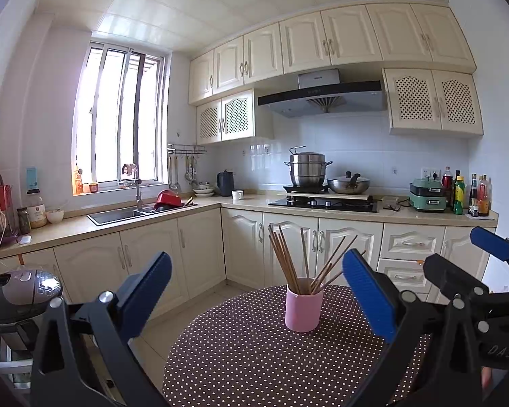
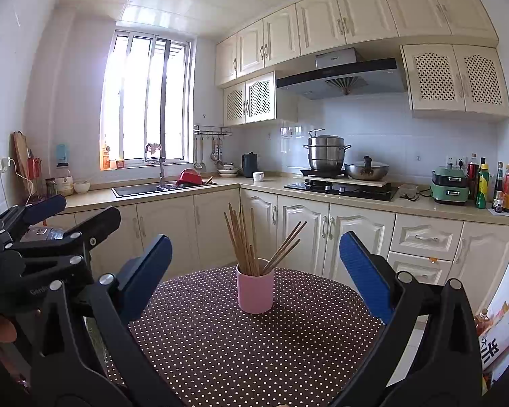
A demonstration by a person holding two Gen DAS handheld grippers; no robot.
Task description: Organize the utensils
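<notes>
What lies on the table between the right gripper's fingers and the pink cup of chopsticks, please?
Only bare polka-dot tablecloth: the right wrist view shows nothing between the open right gripper and the pink cup holding the chopsticks.

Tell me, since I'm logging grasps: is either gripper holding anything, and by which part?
Nothing is held. Left gripper and right gripper are both open and empty; the chopsticks stand untouched in the pink cup.

Each gripper, left gripper [image 1: 256,291] and right gripper [image 2: 254,271], has black plastic arms, silver round screws and ribbed blue pads [image 1: 368,296].
</notes>
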